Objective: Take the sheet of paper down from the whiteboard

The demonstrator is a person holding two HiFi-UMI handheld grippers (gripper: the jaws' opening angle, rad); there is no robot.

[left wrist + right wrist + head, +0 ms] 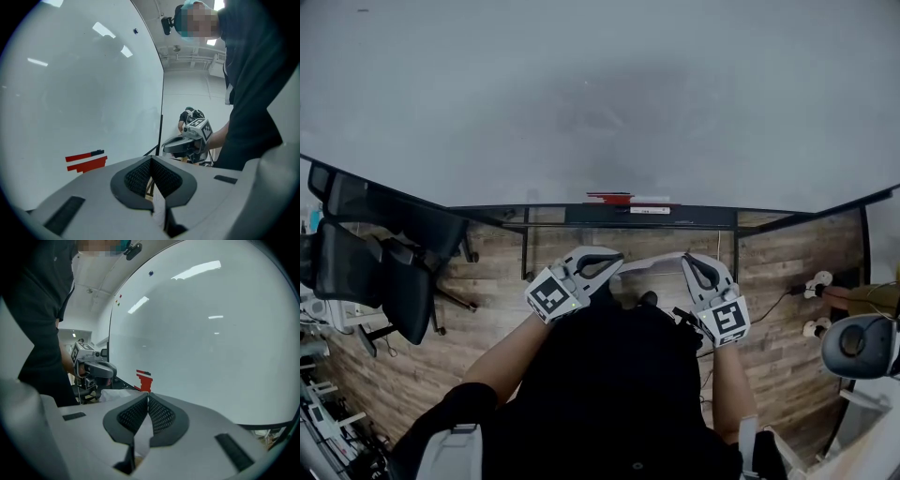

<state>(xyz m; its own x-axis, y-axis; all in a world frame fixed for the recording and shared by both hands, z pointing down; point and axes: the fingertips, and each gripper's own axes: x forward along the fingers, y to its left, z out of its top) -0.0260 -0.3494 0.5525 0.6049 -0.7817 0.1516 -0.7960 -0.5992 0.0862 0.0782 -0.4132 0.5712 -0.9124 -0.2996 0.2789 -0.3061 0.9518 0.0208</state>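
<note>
left tool [151,160]: jaws together, clamped on one edge of the sheet of paper [652,262]. a white strip of it shows between the mesh pads and runs down behind them in the left gripper view

right tool [147,397]: same state, jaws closed on the opposite edge, paper pinched between the pads, with more of the sheet showing beyond the jaws toward the left tool

head view: both tools sit side by side in front of the person's dark torso [619,394], tips angled in toward each other. the sheet spans the gap between them as a pale, slightly bowed band

sheet is off the whiteboard [600,94], not touching it anywhere i can see. it's held in the air on the person's side of the marker tray [694,217], over the wood floor [487,309]

red markers [609,198] lie on the tray roughly level with the gap between the tools, and they show as red bars low on the board in both gripper views

black office chairs [375,253] stand off to the left of the board, well apart from the tools

each tool is visible in the other's camera, near each other, with the person's hands gripping behind the marker cubes
</note>
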